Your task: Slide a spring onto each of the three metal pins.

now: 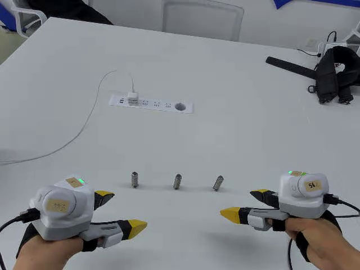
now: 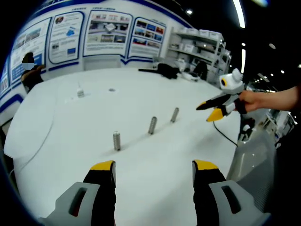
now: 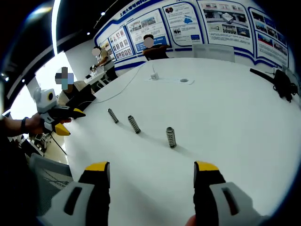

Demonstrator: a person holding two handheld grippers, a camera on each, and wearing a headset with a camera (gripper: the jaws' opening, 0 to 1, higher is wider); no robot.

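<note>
Left hand-held gripper (image 1: 126, 210) and right hand-held gripper (image 1: 238, 203) both gape wide, empty. Three springs (image 1: 178, 181) stand upright on the counter (image 1: 236, 135), seemingly all seated. Job looks finished!

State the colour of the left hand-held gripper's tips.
The left hand-held gripper has yellow fingertips; clearest in the left gripper view.

Right tool (image 3: 151, 169) jaws wide apart. Three springs (image 3: 134, 124) stand in a row ahead of it on table (image 3: 225, 108); left tool (image 3: 70, 122) far left.
</note>
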